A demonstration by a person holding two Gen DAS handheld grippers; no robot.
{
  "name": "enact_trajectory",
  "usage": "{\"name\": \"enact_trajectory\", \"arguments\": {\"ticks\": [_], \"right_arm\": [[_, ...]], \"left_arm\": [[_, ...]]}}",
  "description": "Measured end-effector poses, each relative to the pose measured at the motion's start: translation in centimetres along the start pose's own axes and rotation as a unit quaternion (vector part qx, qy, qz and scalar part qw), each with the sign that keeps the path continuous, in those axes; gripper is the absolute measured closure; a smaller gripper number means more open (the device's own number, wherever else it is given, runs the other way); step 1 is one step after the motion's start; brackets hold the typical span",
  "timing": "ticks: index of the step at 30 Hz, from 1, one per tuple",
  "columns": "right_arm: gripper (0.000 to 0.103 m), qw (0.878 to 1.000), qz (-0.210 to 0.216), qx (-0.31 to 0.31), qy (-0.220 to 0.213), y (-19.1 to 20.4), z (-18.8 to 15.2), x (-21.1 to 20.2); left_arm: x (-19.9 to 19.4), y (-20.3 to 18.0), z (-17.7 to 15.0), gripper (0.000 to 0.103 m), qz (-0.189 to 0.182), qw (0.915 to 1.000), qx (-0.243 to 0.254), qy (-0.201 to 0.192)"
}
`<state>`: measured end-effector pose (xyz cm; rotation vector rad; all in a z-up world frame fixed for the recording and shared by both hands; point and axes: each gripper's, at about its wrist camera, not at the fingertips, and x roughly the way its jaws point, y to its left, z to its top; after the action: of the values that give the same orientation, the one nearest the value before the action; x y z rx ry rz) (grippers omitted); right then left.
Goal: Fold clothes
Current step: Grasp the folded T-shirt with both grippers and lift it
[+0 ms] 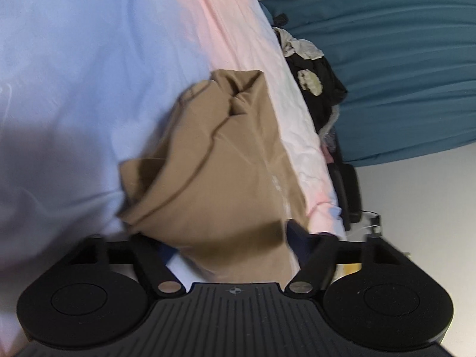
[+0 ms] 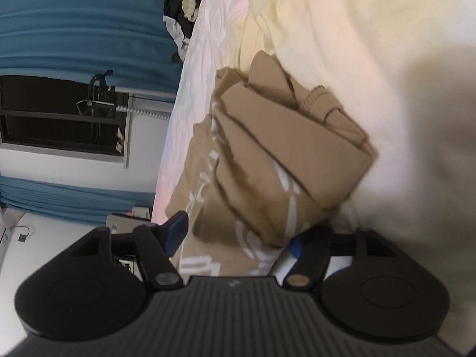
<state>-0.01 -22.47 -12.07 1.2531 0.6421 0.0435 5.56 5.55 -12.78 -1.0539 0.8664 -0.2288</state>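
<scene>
A tan garment (image 1: 214, 160) with white print lies folded into a thick bundle on the pastel bed sheet (image 1: 74, 89). My left gripper (image 1: 229, 244) is open, its fingers wide apart on either side of the bundle's near end. In the right wrist view the same tan garment (image 2: 273, 160) shows its stacked folds and white lettering. My right gripper (image 2: 238, 238) is also open, with the cloth's near edge lying between its blue-padded fingers (image 2: 175, 229). Whether either pad touches the fabric I cannot tell.
A pile of dark and pale clothes (image 1: 315, 89) sits at the bed's far edge, also seen as dark clothes (image 2: 181, 3). Blue curtains (image 2: 74, 29) and a dark window (image 2: 44, 113) lie beyond the bed. The cream part of the sheet (image 2: 372, 44) spreads to the right.
</scene>
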Motion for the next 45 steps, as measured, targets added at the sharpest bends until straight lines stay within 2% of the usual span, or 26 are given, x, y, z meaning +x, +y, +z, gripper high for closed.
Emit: {"name": "enact_trajectory", "arguments": {"ticks": [1, 3, 5, 8, 12, 17, 21, 26, 33, 36, 39, 42, 45], "right_arm": [[0.056, 1.0, -0.004, -0.007, -0.002, 0.1, 0.0, 0.0], [0.065, 1.0, -0.002, -0.016, -0.005, 0.3, -0.1, -0.2], [0.074, 0.999, 0.003, -0.033, -0.009, 0.6, -0.3, -0.5], [0.079, 0.999, 0.017, -0.046, -0.019, 1.4, -0.7, -1.5], [0.08, 0.997, 0.038, -0.059, -0.027, 3.4, -0.8, -4.0], [0.08, 0.993, 0.077, -0.077, -0.045, 6.8, 0.3, -8.1], [0.08, 0.988, 0.103, -0.101, -0.062, 10.1, 3.4, -10.7], [0.08, 0.981, 0.123, -0.11, -0.102, 13.0, 9.5, -13.3], [0.08, 0.97, 0.134, -0.131, -0.158, 15.7, 19.4, -15.3], [0.08, 0.966, 0.119, -0.149, -0.174, 14.5, 23.0, -15.1], [0.079, 0.973, 0.083, -0.156, -0.149, 11.1, 25.7, -13.0], [0.079, 0.987, 0.023, -0.117, -0.105, 5.0, 27.3, -10.7], [0.079, 0.994, -0.031, -0.088, -0.049, -1.1, 27.5, -7.9]], "left_arm": [[-0.1, 0.1, 0.0, 0.047, 0.0, 1.0, -0.002, -0.003], [-0.4, 0.1, 0.0, 0.063, -0.003, 0.9999, -0.004, -0.011], [-0.9, -0.3, -0.2, 0.069, -0.012, 0.9996, 0.003, -0.024], [-2.3, -1.3, -0.7, 0.072, -0.039, 0.9982, 0.022, -0.041], [-4.4, -3.2, -1.1, 0.073, -0.08, 0.9949, 0.037, -0.05], [-3.2, -10.1, -1.3, 0.073, -0.107, 0.9898, 0.078, -0.053], [-1.9, -15.9, -1.4, 0.073, -0.126, 0.9841, 0.113, -0.054], [-0.4, -23.1, -1.6, 0.073, -0.15, 0.9749, 0.155, -0.056], [7.5, -30.6, -2.7, 0.072, -0.179, 0.9572, 0.221, -0.054], [11.5, -32.1, -3.8, 0.072, -0.173, 0.9504, 0.252, -0.056], [16.1, -29.7, -5.6, 0.072, -0.146, 0.9471, 0.28, -0.059], [21.2, -25.5, -7.0, 0.072, -0.096, 0.9533, 0.286, -0.016], [23.9, -21.0, -8.3, 0.072, -0.051, 0.9585, 0.28, 0.008]]}}
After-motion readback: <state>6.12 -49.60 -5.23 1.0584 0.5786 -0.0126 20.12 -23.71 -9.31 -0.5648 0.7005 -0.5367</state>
